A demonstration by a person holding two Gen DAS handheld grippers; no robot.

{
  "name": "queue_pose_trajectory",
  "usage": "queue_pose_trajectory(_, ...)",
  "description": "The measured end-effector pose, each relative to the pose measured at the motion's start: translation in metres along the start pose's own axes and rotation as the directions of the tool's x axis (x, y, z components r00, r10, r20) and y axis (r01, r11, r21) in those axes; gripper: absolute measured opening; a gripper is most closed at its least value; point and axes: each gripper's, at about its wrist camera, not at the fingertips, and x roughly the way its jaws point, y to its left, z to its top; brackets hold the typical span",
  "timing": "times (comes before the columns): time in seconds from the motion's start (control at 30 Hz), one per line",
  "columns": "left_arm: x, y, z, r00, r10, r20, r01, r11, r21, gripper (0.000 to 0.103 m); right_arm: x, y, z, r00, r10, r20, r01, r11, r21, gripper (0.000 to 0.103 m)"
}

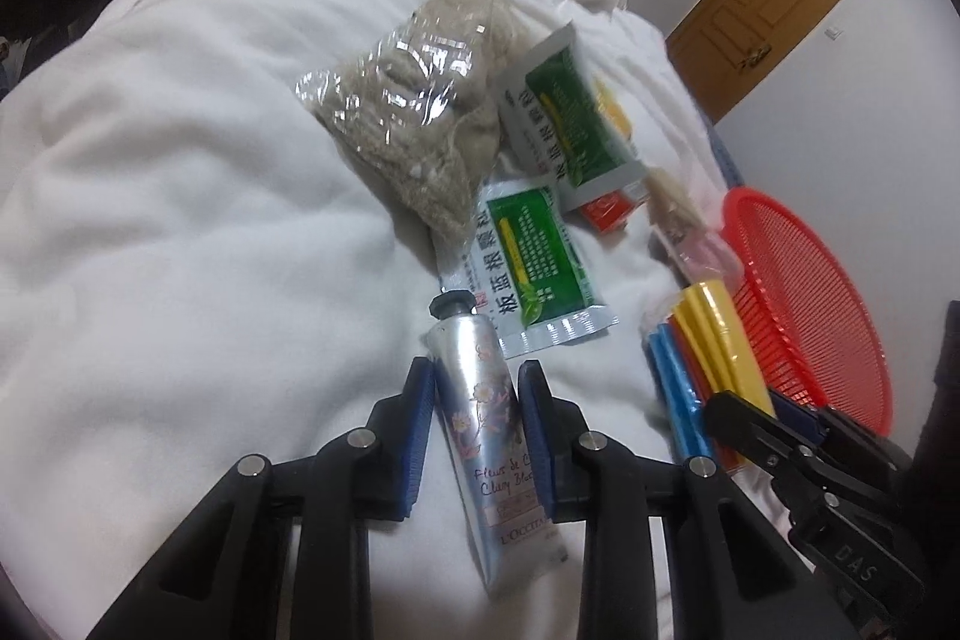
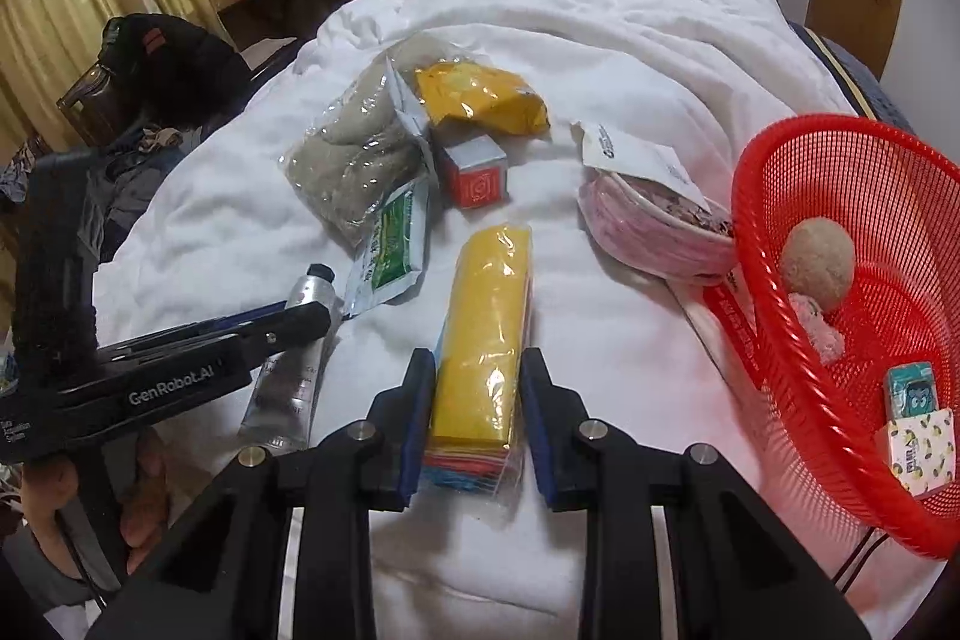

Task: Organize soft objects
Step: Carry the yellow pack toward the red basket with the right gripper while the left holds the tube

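My left fingers (image 1: 477, 400) pinch a crinkled silver tube (image 1: 489, 436); right fingers (image 2: 477, 394) clamp a glossy yellow wrapped pack (image 2: 483, 340) on the fluffy white bed (image 1: 180, 220).

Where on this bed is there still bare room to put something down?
The white blanket is bare left of the clear bag of beige stuff and the hand cream tube. It is crowded from the green sachets across to the red basket.

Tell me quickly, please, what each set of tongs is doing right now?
Left tongs: closed on the hand cream tube.
Right tongs: closed on the yellow-topped packet.
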Motion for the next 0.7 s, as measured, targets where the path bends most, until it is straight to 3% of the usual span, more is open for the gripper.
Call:
queue_pose_trajectory(0.27, -0.026, 0.000, -0.005, 0.998, -0.046, 0.046, 0.046, 0.999, -0.001, 0.027, -0.013, 0.003, 0.000, 0.999, 0.007, 0.043, -0.006, 1.000, -0.015, 0.026)
queue_pose_trajectory(0.5, -0.032, -0.023, -0.001, 0.995, -0.088, 0.042, 0.087, 0.996, 0.025, 0.026, -0.052, -0.004, -0.004, 0.990, 0.007, 0.143, -0.008, 1.000, 0.006, 0.026)
queue_pose_trajectory(0.7, -0.032, -0.025, -0.001, 0.993, -0.117, 0.018, 0.117, 0.993, 0.004, 0.026, -0.055, -0.007, -0.006, 0.989, 0.025, 0.149, -0.027, 1.000, 0.014, 0.026)
